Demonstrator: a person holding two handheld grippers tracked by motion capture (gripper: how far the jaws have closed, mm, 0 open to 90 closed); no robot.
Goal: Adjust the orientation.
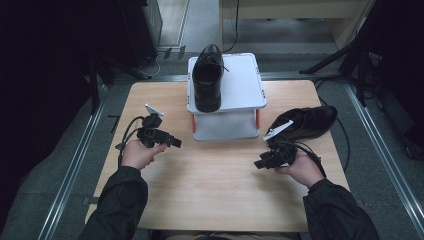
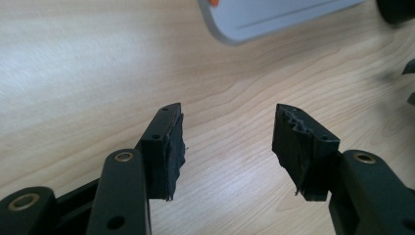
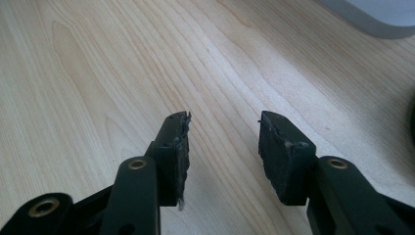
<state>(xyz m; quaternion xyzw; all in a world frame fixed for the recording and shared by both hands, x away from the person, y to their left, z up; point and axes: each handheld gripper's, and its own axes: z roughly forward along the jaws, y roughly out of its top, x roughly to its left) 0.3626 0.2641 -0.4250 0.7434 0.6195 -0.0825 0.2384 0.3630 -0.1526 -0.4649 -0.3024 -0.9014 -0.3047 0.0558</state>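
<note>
**Two shoes, one racked, one on the table; both grippers empty**

The small two-tier white rack [image 1: 243, 85] stands at the far middle of the wooden table [image 1: 215, 190]. Its upper shelf carries one black lace-up shoe [image 1: 208, 75], toe towards the person, on the left half; the right half is bare. What the lower shelf holds cannot be told. A second black shoe [image 1: 306, 121] lies on the table just right of the rack, near the right gripper [image 1: 265, 161].

The left gripper [image 2: 226, 147] hovers over bare wood, jaws wide apart with nothing between them. The right gripper's jaws likewise stand wide and empty.

Judgement: the polished leather looks smooth and likely slippery, stiff at heel and sole, softer at the collar. The heel counter or collar rim seems the best hold; moderate weight expected
</note>
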